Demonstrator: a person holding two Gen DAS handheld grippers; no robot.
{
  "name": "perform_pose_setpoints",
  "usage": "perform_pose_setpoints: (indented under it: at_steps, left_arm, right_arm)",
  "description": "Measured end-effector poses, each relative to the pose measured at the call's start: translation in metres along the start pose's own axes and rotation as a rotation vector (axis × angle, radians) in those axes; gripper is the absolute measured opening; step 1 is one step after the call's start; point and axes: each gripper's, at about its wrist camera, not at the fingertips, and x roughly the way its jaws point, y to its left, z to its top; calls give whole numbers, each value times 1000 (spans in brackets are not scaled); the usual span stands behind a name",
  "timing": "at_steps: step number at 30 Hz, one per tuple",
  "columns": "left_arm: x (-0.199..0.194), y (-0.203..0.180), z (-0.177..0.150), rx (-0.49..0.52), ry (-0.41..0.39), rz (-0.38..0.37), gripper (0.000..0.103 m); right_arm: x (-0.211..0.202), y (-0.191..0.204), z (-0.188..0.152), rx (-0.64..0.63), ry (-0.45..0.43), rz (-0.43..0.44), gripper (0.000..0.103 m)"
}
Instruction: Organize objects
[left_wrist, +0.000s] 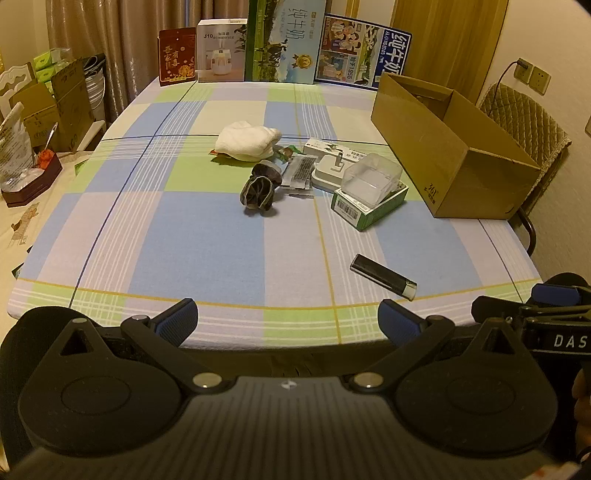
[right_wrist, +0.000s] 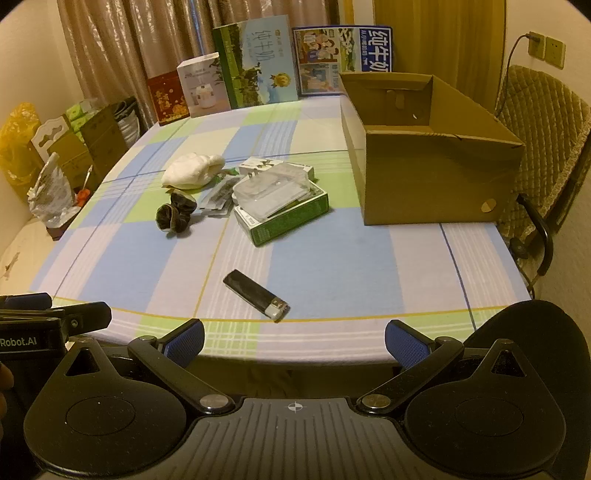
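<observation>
Grippers both hang at the near edge of the table (left_wrist: 207, 236), side by side, above the checked cloth. The left gripper (left_wrist: 288, 319) has its 2 blue pads spread wide and holds nothing; the pads touch nothing. The right gripper (right_wrist: 294, 341) is the same: jaws wide apart, empty, not touching the cloth.

From left to right on the table: a white cloth bundle (left_wrist: 246, 142) lies near the middle, with a dark scrunchie (left_wrist: 258, 192) just in front of it. Beside the scrunchie lies a small grey packet (left_wrist: 301, 170). Next comes a white plug (left_wrist: 332, 170), and behind it a white carton (left_wrist: 325, 146). A clear plastic case (left_wrist: 371, 178) rests on top of a green box (left_wrist: 369, 206), touching it. These things are close together in 1 group.

Nearer to the grippers, apart from the group, a black lighter (right_wrist: 256, 293) lies flat, its silver end toward the near edge.

At the right side stands an open cardboard box (right_wrist: 436, 177); I cannot tell whether anything is inside. Along the far edge several printed boxes (left_wrist: 284, 40) stand upright.
</observation>
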Motion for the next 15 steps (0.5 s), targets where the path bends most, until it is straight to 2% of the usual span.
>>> perform_pose_setpoints:
  at_steps: [15]
  left_arm:
    - [-1, 2, 1, -3, -1, 0, 102]
  right_arm:
    - [0, 0, 0, -3, 1, 5, 101]
